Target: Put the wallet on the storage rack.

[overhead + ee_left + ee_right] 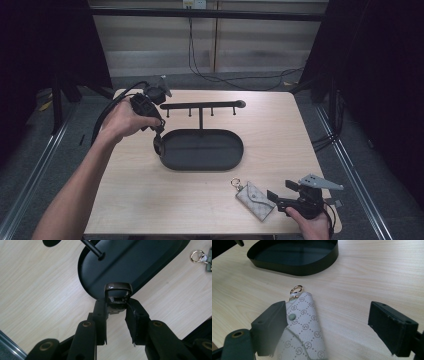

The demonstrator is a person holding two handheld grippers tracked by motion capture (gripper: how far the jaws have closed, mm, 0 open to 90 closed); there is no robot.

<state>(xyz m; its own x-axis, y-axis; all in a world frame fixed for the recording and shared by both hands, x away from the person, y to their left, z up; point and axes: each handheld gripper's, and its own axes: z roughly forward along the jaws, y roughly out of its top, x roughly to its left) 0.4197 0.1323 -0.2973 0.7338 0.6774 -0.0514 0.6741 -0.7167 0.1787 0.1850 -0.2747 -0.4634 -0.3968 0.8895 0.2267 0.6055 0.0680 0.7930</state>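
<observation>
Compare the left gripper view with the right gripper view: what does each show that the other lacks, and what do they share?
Left gripper view: its jaws closed on a small dark brown key fob above the tray's near end, plus a hook peg of the stand.

Right gripper view: the patterned key pouch in full, lying flat between wide-open jaws, against the left one, with a green snap.

Shared: the black oval tray, the pale wooden table and the pouch's gold ring.
</observation>
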